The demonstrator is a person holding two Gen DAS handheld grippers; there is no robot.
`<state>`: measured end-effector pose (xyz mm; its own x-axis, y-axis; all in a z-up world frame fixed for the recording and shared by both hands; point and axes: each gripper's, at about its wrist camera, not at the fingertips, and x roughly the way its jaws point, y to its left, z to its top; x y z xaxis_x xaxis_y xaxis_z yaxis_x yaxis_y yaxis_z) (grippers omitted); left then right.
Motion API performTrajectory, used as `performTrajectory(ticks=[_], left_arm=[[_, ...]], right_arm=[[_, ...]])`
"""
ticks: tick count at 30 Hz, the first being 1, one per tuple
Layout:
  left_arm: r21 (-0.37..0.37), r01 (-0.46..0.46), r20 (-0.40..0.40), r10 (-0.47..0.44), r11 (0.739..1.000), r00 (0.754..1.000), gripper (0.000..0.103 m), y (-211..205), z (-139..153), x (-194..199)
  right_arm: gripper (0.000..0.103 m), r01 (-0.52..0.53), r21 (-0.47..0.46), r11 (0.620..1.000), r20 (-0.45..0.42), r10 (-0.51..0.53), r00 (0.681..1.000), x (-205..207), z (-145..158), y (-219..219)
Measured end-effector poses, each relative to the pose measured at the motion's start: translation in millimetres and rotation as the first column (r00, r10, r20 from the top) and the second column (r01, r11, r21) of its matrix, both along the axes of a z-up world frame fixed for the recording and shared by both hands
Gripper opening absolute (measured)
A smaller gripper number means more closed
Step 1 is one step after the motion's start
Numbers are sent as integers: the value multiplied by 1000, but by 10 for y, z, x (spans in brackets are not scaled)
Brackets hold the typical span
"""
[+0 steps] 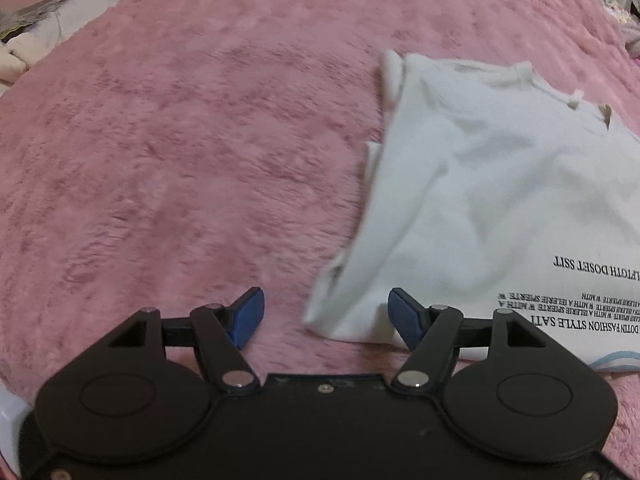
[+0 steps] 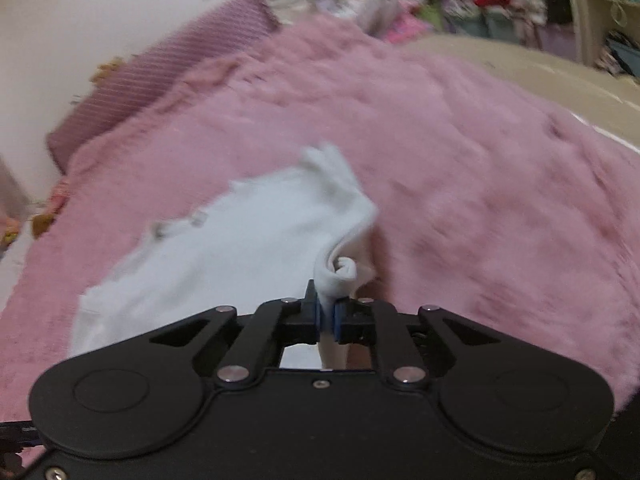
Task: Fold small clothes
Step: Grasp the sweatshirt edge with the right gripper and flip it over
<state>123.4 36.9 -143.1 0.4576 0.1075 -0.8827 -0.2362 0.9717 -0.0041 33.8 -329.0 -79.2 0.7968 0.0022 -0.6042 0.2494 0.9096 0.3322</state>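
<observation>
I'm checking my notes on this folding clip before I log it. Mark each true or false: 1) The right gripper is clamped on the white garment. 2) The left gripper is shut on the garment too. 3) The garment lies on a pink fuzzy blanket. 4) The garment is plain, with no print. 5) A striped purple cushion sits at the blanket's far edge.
1) True: the right gripper pinches a bunched fold of the white garment.
2) False: the left gripper is open, holding nothing, with the garment's corner lying between its fingers.
3) True: it lies on the pink fuzzy blanket.
4) False: black printed text runs across it.
5) True: the striped purple cushion shows in the right wrist view.
</observation>
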Motion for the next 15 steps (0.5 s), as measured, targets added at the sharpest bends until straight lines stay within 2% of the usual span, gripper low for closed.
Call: performTrajectory(ticks=[3,8,15], left_arm=[[12,1,10,-1,1000,1000,70,116,59,-4],[22,11,42,-12,1000,999,70,293,195,3],[29,-15,85,12,999,996,70,688,399,-82]], right_arm=[[2,-47,-62,997,12,48,999,132,97,303],[2,-148,-89,985,45,153,987,315,248,853],[2,-307,-93,947,105,316,943,522,482,1689]])
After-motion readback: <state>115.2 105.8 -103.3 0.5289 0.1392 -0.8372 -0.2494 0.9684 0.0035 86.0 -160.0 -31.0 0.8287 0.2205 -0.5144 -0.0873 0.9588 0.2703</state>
